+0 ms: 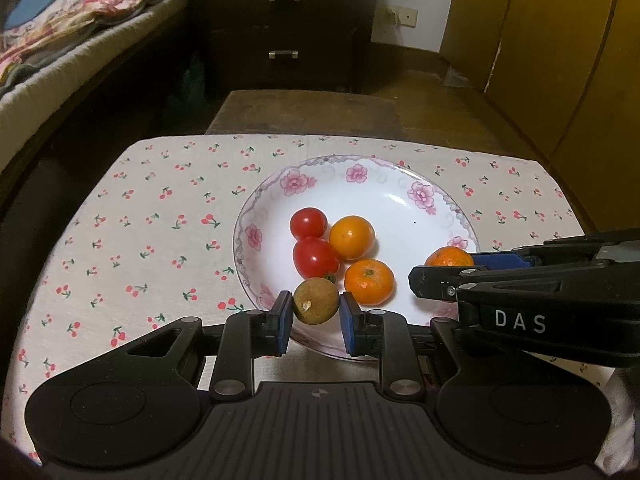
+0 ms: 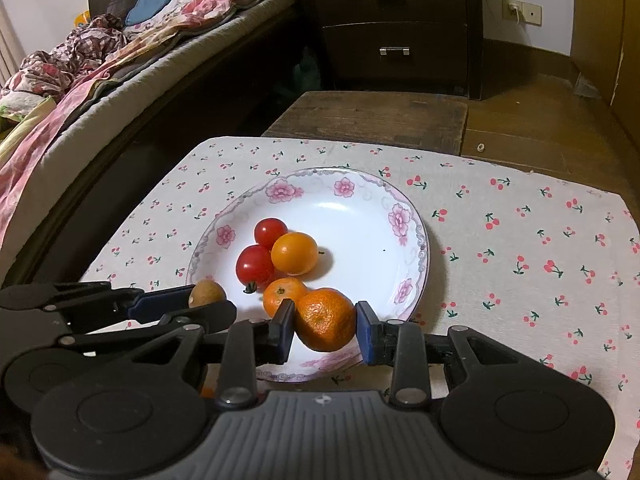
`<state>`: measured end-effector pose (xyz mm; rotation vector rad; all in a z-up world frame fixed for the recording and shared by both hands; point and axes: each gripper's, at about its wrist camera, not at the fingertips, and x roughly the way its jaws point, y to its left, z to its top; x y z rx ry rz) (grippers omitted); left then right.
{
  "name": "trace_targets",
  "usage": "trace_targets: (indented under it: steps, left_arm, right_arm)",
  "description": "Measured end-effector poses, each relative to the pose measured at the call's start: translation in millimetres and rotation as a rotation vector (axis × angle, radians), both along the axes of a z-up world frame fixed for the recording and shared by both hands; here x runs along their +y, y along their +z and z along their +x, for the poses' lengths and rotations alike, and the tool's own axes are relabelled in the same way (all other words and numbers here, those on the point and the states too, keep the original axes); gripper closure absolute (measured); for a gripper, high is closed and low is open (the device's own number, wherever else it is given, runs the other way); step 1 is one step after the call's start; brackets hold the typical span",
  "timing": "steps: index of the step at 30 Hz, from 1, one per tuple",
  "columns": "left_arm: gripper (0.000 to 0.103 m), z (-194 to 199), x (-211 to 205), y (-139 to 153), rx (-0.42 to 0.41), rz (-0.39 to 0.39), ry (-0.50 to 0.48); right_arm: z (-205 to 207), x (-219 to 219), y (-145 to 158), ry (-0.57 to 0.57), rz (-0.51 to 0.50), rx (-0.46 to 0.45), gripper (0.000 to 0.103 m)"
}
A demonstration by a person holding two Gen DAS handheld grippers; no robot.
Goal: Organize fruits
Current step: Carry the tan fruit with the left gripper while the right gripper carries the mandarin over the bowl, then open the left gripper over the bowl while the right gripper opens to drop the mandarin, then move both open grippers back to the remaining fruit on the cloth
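Nearest each lens sits its own gripper's black ribbed body, the biggest thing in either view. Beyond it spreads the cherry-print tablecloth (image 1: 132, 240), covering the table under everything else. Past the cloth's far edge stand a dark wooden bench (image 2: 372, 116), a dark two-drawer nightstand (image 1: 284, 24) and, off to the left, a bed (image 2: 80, 92) piled with crumpled bedding.

On the cloth lies a white plate (image 1: 400, 208) with pink flowers and a grey scrolled rim. Four fruits rest in a cluster on its left half: an orange cherry tomato (image 1: 352, 237), a small mandarin (image 1: 369, 281) just in front of it, and two red cherry tomatoes, one (image 1: 315, 257) lying against the other (image 1: 308, 222) behind it. The orange tomato touches the nearer red one.

Over the plate's near rim, the left gripper (image 1: 316, 316) pinches a brownish-green round fruit (image 1: 315, 300) between its blue pads, both pads pressed to the fruit's sides. It looks like a small passion fruit or longan, though I cannot tell which. The fruit sits just in front of the nearer red tomato's stem.

Beside it, the right gripper (image 2: 325, 330) pinches a second, larger mandarin (image 2: 325, 318), pads against both sides, above the plate's near edge and just in front of the resting mandarin. In the left view this gripper reaches in from the right, lettered DAS.
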<state>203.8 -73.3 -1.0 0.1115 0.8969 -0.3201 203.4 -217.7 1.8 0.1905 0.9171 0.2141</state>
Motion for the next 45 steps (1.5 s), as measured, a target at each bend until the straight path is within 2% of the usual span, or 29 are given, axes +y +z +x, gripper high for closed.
trace_targets:
  steps: [15, 23, 45]
  left_arm:
    - [0.071, 2, 0, -1, 0.009, -0.018, 0.000]
    - [0.065, 3, 2, 0, 0.010, -0.032, 0.014]
    - [0.056, -11, 11, 15, -0.028, -0.049, 0.009]
  right_arm:
    - [2, -3, -2, -0.010, 0.014, 0.002, 0.068]
    - [1, -5, 0, -0.022, 0.021, -0.005, 0.068]
    - [-16, -4, 17, -0.031, 0.022, -0.034, 0.067]
